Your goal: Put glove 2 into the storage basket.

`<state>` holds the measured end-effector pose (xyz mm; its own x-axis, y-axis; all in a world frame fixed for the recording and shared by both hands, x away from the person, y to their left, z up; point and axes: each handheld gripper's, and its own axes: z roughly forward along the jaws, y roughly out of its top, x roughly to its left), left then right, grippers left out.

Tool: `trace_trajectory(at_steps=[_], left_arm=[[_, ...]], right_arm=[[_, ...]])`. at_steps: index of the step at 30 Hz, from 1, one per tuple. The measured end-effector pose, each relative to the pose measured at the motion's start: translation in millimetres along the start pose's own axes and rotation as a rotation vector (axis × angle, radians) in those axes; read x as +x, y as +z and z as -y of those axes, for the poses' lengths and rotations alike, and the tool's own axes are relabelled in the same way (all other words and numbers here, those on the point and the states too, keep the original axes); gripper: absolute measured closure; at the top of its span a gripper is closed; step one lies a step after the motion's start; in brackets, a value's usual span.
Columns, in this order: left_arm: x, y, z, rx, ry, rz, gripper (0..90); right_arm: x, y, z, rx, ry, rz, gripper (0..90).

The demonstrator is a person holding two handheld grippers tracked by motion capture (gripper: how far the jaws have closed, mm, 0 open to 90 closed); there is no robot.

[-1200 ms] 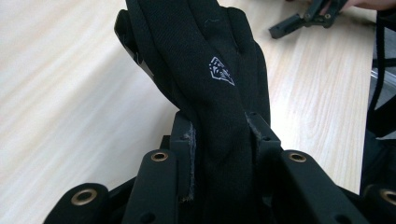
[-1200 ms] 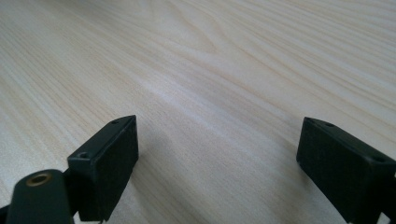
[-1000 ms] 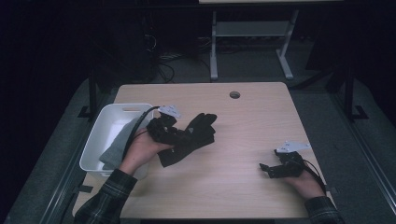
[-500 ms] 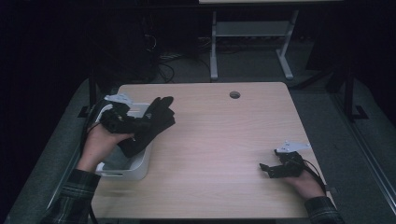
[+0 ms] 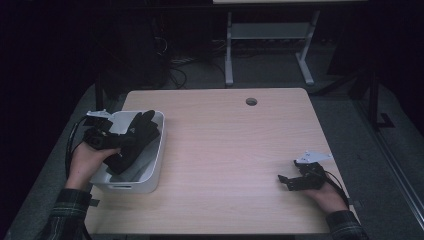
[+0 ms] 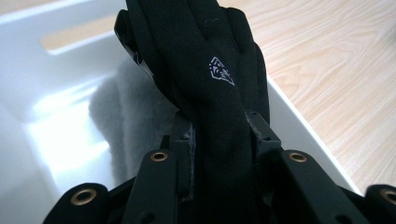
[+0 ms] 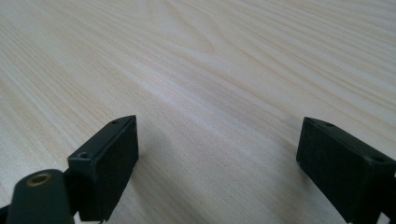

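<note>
In the high view, my left gripper (image 5: 116, 142) is at the left of the frame, over the white bin (image 5: 159, 150) that stands at the left edge of the table (image 5: 235, 150). Its jaws are clamped on a black glove (image 5: 134, 137), which hangs partly inside the bin, with the fingers pointing to the upper right above the rim. My right gripper (image 5: 284, 181) rests low at the lower right of the frame, with nothing near it.

In the left gripper view, the glove (image 6: 210, 84) runs up the middle of the frame between the two jaws, which press on it from both sides. Below it I see the white wall of the bin (image 6: 60, 112) and a grey cloth (image 6: 121, 116) lying inside, left of centre. The table (image 6: 336, 70) is at the right.

In the right gripper view, the jaws stand wide apart over bare wood (image 7: 210, 70), and nothing is between them.

I judge the task as nearly done: the glove is already brought over the bin, but it is not yet released. What is left is to lower it a little and open the jaws.

Compared with one second ago, the left gripper with the glove has gone from the middle-left of the table to above the bin. The right gripper has not moved.
</note>
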<state>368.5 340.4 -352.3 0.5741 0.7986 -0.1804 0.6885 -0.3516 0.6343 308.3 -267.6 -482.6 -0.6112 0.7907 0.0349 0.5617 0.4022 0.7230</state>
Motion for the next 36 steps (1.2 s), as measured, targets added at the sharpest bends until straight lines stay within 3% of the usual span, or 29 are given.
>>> trace_trajectory(at_steps=[6, 10, 15, 20, 26, 36], left_arm=[[8.2, 13.7, 8.5, 0.046, -0.042, -0.007, 67.6], [8.8, 21.2, 12.2, 0.067, -0.042, -0.026, 64.9], [9.5, 22.8, 11.4, 0.061, -0.034, -0.085, 45.0], [6.9, 12.6, 8.6, 0.004, -0.022, -0.131, 27.9], [-4.5, -0.1, -1.9, -0.042, 0.011, -0.125, 23.3], [-37.6, 9.5, -22.4, -0.101, 0.079, -0.031, 22.6]], right_arm=[[-0.2, 0.0, 0.0, 0.0, 0.0, 0.001, 12.6], [-0.2, 0.0, 0.0, -0.001, 0.0, 0.001, 12.6], [-0.1, 0.0, 0.0, -0.001, 0.0, 0.001, 12.6], [-0.2, 0.1, 0.0, -0.001, 0.0, 0.001, 12.6], [-0.3, 0.1, 0.1, -0.002, 0.0, 0.001, 12.6], [-0.2, 0.1, 0.1, -0.001, 0.0, 0.002, 12.6]])
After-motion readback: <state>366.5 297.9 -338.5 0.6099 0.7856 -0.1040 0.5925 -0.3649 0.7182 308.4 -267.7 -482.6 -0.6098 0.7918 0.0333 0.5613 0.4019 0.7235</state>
